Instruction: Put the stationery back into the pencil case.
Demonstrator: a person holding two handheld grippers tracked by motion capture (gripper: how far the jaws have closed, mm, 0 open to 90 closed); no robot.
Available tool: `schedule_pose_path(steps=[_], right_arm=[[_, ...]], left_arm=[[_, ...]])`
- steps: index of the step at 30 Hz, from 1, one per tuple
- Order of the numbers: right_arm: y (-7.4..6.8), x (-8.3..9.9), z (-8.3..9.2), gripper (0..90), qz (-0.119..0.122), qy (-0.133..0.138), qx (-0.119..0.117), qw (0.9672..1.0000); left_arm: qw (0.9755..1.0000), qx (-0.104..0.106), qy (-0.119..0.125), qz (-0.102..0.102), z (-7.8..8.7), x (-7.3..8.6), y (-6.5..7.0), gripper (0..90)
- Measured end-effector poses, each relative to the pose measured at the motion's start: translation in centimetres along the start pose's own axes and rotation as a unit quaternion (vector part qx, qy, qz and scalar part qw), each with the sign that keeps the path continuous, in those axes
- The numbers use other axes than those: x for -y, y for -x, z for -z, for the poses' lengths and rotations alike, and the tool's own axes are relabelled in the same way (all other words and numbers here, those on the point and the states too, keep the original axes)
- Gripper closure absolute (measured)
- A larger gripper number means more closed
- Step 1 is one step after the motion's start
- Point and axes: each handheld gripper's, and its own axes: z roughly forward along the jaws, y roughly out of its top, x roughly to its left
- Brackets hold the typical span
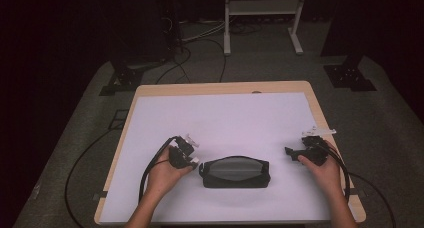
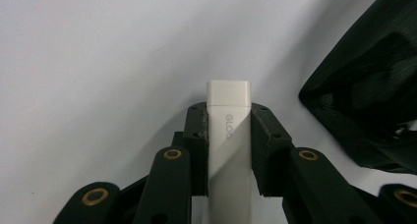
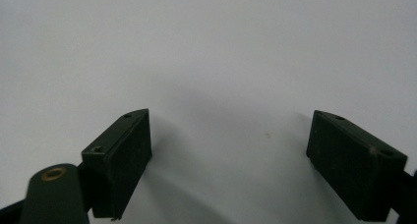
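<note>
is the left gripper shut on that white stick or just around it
Shut on it: in the left gripper view both fingers press flat against the white stick's sides, no gap.

Black gripper, brass-ringed screws

White sheet laid over a wooden table, wood edge bare at the far side and right. Grey carpet all round. Beyond, loose cables, a white rack and two black stand bases, well apart.
</note>
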Motion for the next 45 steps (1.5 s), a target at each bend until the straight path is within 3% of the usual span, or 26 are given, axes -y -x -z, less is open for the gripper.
schedule_pose_path(steps=[9, 14, 28, 37, 42, 45], right_arm=[[0.0, 0.0, 0.0, 16.0, 0.000, 0.000, 0.000, 1.0000], [0.0, 0.0, 0.0, 16.0, 0.000, 0.000, 0.000, 1.0000], [0.0, 0.0, 0.0, 16.0, -0.001, -0.001, 0.000, 1.0000], [0.0, 0.0, 0.0, 16.0, -0.001, -0.001, 0.000, 1.0000], [0.0, 0.0, 0.0, 16.0, -0.001, -0.001, 0.000, 1.0000], [0.0, 0.0, 0.0, 16.0, -0.001, -0.001, 0.000, 1.0000]], left_arm=[[0.9993, 0.007, 0.037, 0.009, 2.0, 0.5, -0.7, 71.4], [0.9970, 0.017, 0.074, 0.011, 3.2, 0.7, -1.1, 71.3], [0.9915, 0.025, 0.126, -0.020, 5.9, 0.4, -0.5, 71.4], [0.9835, 0.039, 0.172, -0.042, 7.7, -0.1, 0.6, 71.4], [0.9769, 0.050, 0.201, -0.051, 8.4, -0.5, 1.4, 71.4], [0.9705, 0.065, 0.225, -0.057, 8.7, -0.8, 1.9, 71.4]])
